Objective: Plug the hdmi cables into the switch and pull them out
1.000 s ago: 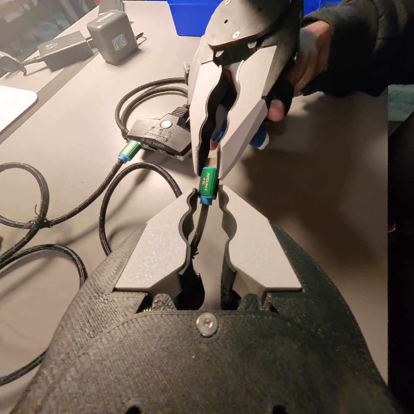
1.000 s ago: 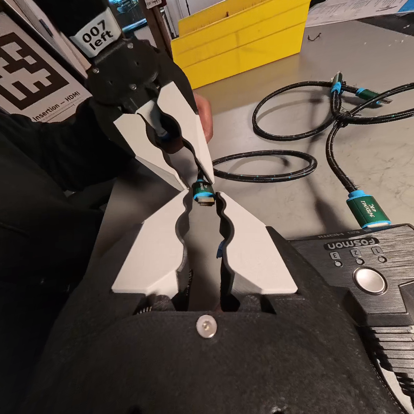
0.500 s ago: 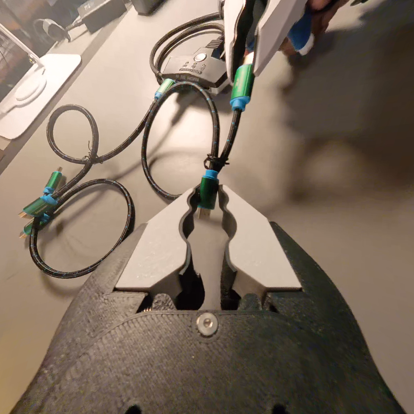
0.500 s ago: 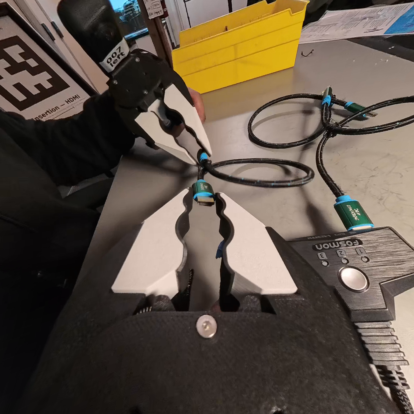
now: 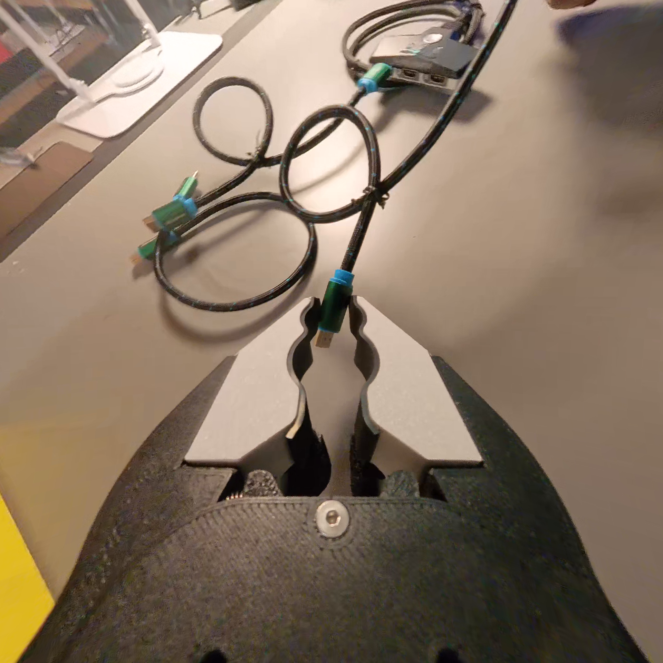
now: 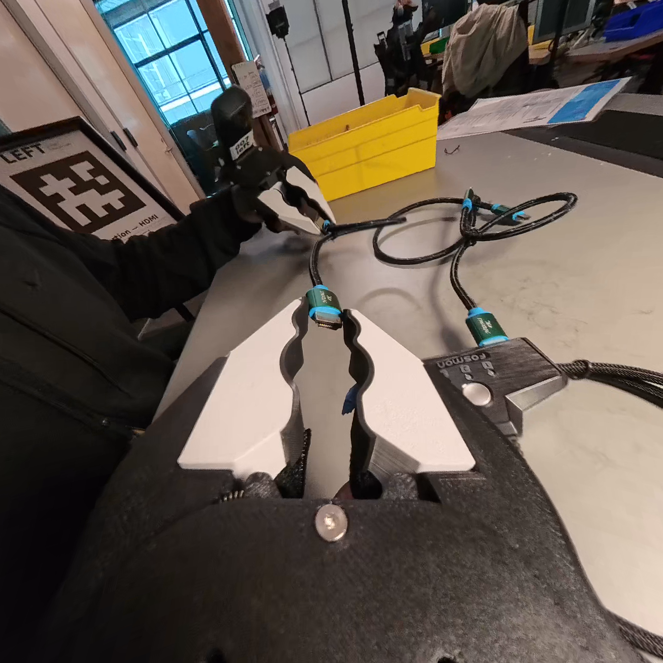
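My left gripper (image 5: 333, 305) is shut on a green HDMI plug (image 5: 336, 292), whose metal tip points back at the camera. Its black braided cable (image 5: 423, 147) runs up and off the top right. My right gripper (image 6: 323, 312) is shut on the green plug (image 6: 322, 300) at the cable's other end, held above the table. The black switch (image 5: 423, 53) lies far ahead, with another green plug (image 5: 375, 77) in its left port. In the right wrist view the switch (image 6: 502, 369) sits just right of my fingers, and the left gripper (image 6: 321, 224) shows farther off.
Loose green plugs (image 5: 172, 215) and coiled cables (image 5: 229, 287) lie on the grey table at the left. A white stand base (image 5: 143, 71) is at the far left. A yellow bin (image 6: 369, 143), a framed marker sign (image 6: 71, 186) and papers (image 6: 531, 107) stand beyond. Across from one pair of fingers to the other is roughly 25 centimeters. To the black switch (image 5: 423, 53): right tips about 8 centimeters, left tips about 25 centimeters. It is also in sight in the right wrist view (image 6: 456, 363).
The two grippers have moved apart, each keeping its plug. The left gripper has drawn back from the switch, and the cable now stretches between them.
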